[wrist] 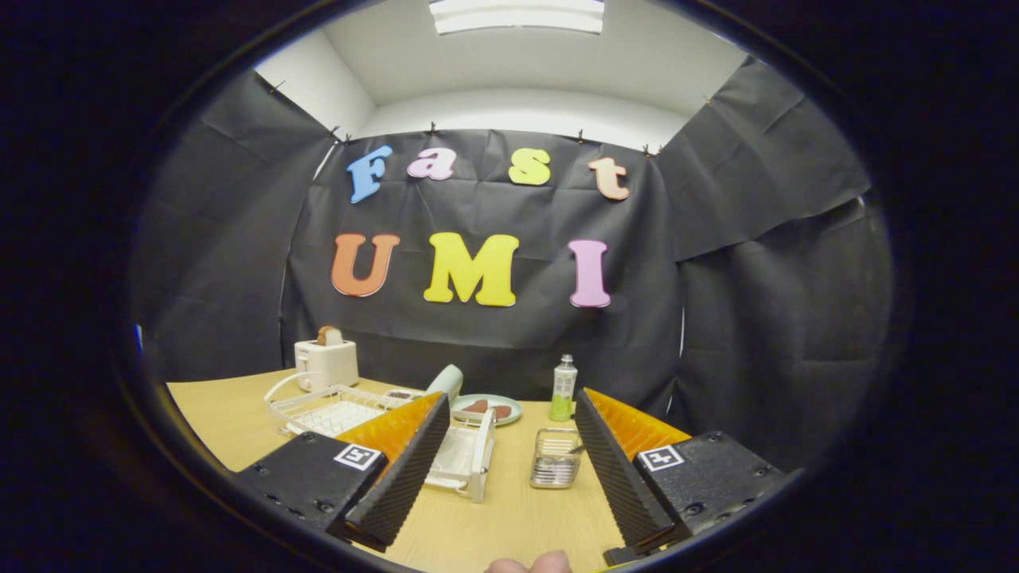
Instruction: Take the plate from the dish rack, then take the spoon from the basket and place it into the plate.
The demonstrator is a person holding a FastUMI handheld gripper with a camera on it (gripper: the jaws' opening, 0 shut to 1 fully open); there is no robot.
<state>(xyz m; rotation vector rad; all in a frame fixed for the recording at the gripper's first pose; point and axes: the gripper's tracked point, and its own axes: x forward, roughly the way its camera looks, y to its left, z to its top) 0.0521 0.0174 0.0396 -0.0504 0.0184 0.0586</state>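
Claw (509,469) is wide open, empty, hovering above the counter (493,525), so I'd call this step one: plate not taken yet. White dish rack (350,414) sits ahead and left, partly behind my left finger. A pale plate (447,382) appears to stand on edge at the rack's far end; can't confirm, it's small and half hidden. Next move calls for swinging left and forward, lining the fingers up across that rim. Small wire basket (555,459) sits just ahead between the fingers; a spoon handle (575,450) seems to poke out its right side. Beyond it, a flat green dish (487,409) with brown food pieces, a green bottle (563,388), and a toaster (326,362) with bread in the slot
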